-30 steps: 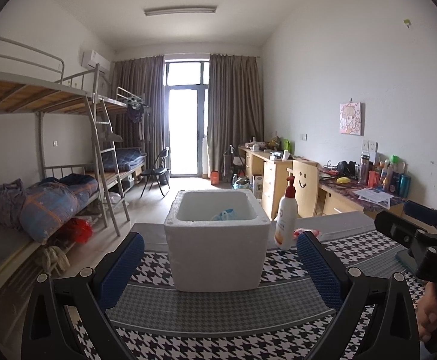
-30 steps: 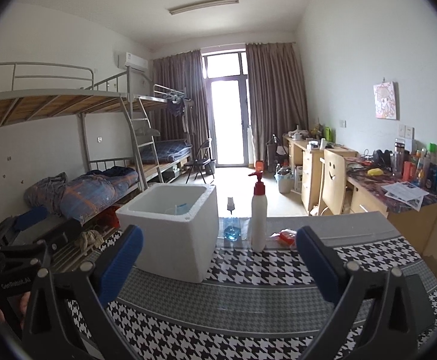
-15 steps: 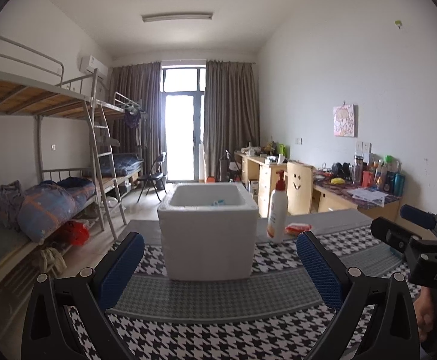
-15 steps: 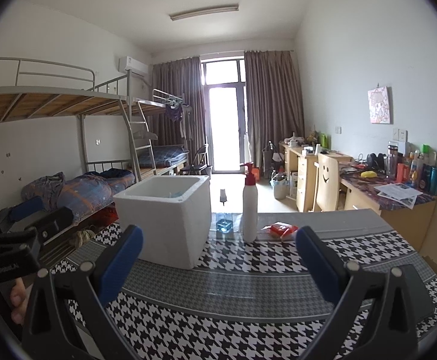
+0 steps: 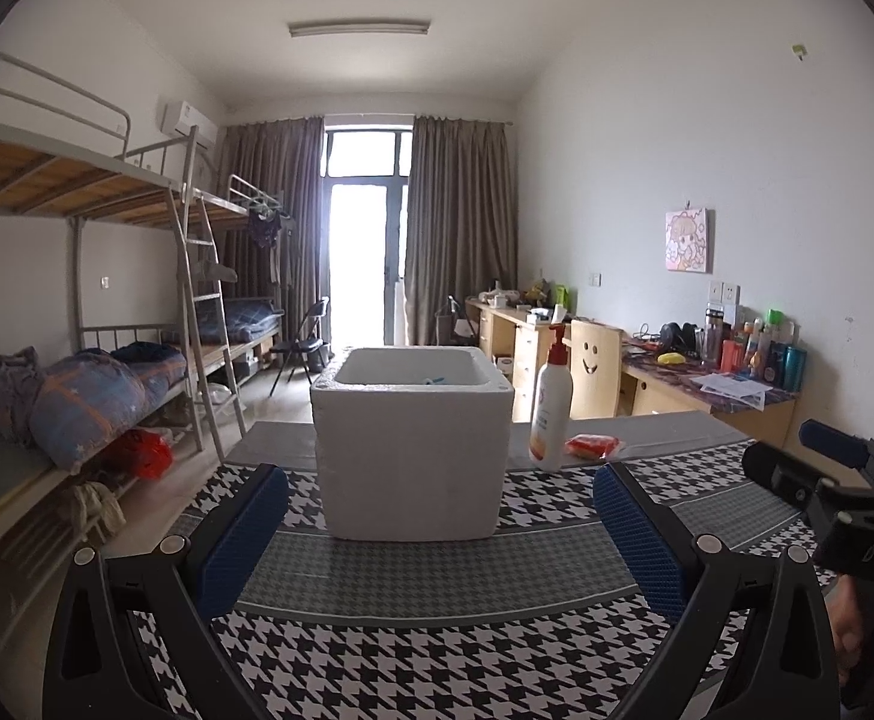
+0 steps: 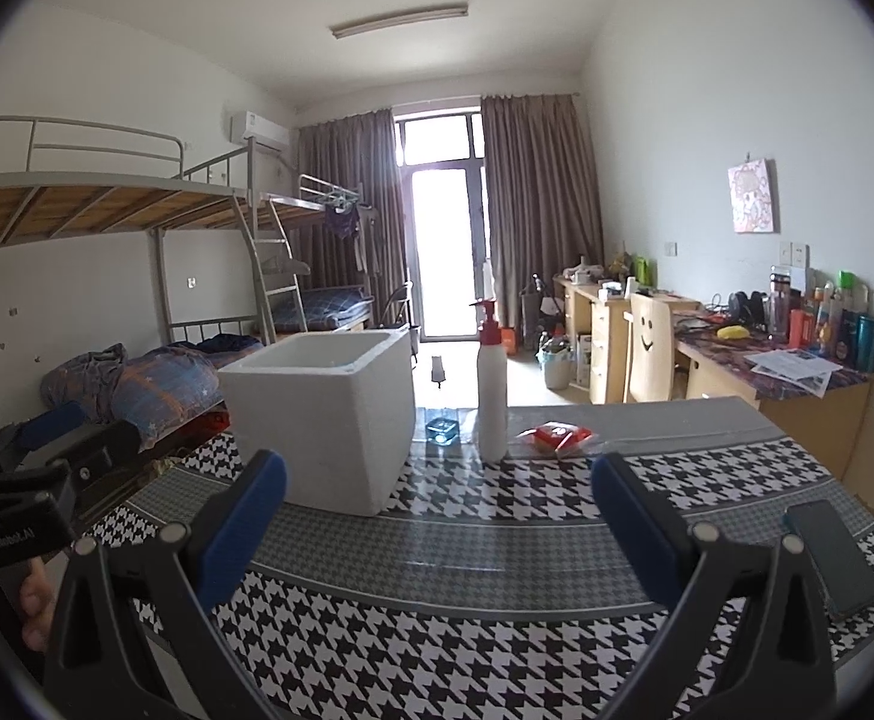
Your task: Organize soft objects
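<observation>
Houndstooth cloth covers the worktop (image 5: 437,660), with bunk beds (image 5: 77,372) behind. Toward its far edge stands a white foam box (image 5: 410,444); a pump bottle (image 5: 550,414) and a red soft packet (image 5: 593,445) sit nearer the far right corner. Both my left fingers (image 5: 437,531) and right fingers (image 6: 437,531) hang spread wide, empty

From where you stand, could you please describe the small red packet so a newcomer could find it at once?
Start at the white foam box on the houndstooth table. Just right of it stands a tall white pump bottle; the red packet lies flat beside that bottle. It is the only red, clear-wrapped thing on the table.
</observation>
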